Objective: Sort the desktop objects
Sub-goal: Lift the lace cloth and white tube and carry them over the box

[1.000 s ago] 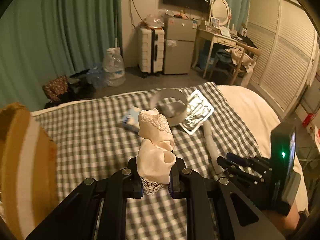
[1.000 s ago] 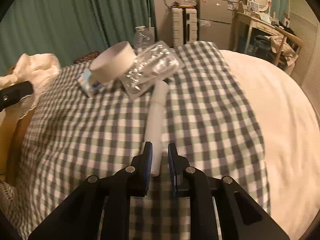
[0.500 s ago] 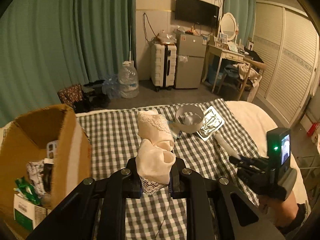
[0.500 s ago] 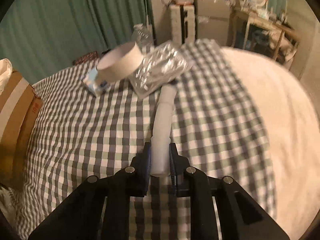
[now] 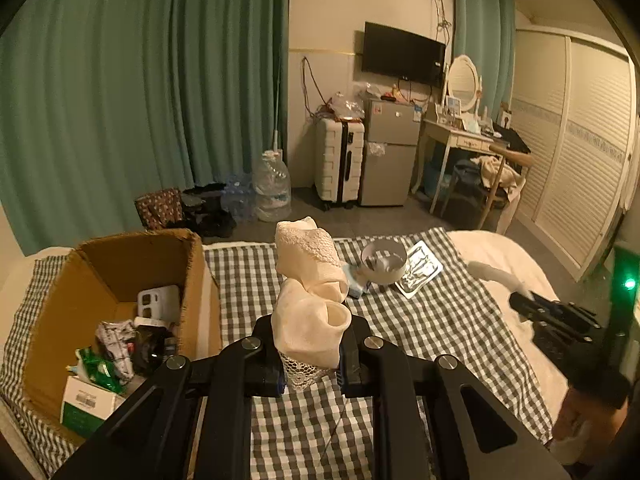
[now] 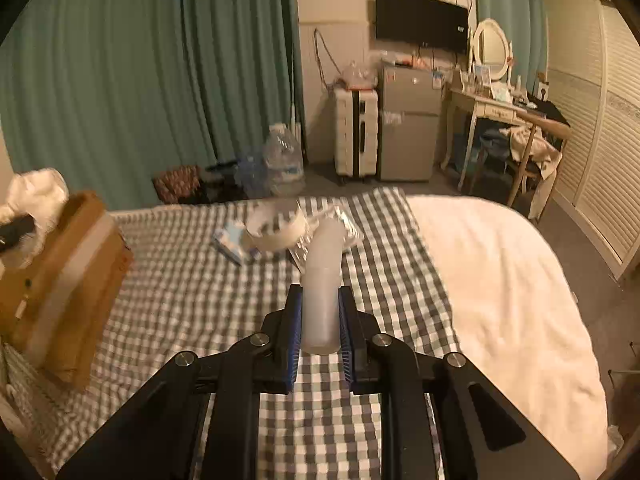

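Note:
My left gripper (image 5: 311, 354) is shut on a cream lace-edged cloth (image 5: 310, 292), which stands up from the jaws above the checked bedspread. An open cardboard box (image 5: 120, 276) with several items inside sits just to its left. My right gripper (image 6: 319, 322) is shut on a bendy white tube (image 6: 322, 276), lifted off the bed and drooping at its far end. The same right gripper (image 5: 524, 304) shows at the right of the left wrist view, with the white tube (image 5: 494, 274) sticking out. On the bed beyond lie a white round bowl (image 5: 383, 266), a clear plastic tray (image 5: 420, 274) and a small blue packet (image 6: 230, 242).
The checked cloth (image 6: 192, 280) covers the left of the bed and a white duvet (image 6: 500, 280) the right. On the floor behind stand water bottles (image 5: 272, 192), a white suitcase (image 5: 340, 164), a small fridge (image 5: 390, 152) and a dressing table (image 5: 468, 140). Green curtains hang at left.
Both grippers have risen and pulled back. The right gripper closed on the white tube and lifted it off the bed. The box has come fully into the left wrist view.

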Motion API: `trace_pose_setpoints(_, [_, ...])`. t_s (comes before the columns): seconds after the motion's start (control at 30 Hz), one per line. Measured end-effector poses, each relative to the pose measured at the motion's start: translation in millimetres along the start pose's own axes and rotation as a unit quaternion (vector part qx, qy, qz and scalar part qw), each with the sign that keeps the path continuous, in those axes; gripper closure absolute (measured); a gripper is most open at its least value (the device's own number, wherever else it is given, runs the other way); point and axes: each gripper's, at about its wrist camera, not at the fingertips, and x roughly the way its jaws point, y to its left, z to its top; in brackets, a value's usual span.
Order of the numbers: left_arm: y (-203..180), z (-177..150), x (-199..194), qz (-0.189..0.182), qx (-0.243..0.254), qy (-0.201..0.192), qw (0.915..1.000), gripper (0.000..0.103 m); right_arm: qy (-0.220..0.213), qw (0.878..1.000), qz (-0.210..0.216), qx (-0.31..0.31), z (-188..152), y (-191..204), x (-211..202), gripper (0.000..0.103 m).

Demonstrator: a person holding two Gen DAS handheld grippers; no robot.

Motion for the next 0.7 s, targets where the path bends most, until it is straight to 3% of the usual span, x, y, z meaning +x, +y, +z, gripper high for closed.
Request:
trace_pose_setpoints(0.33, [0, 12, -48, 0.011, 0.008, -0.042, 0.9990, 0.086, -0.076, 0.997, 0.002, -0.005, 21, 6, -74, 0.086])
trace_pose_setpoints(0.7, [8, 13, -64, 0.031, 0.018, -0.062, 0.9974, 0.086, -0.104, 0.994, 0.039, -0.018, 36, 29, -105, 0.086])
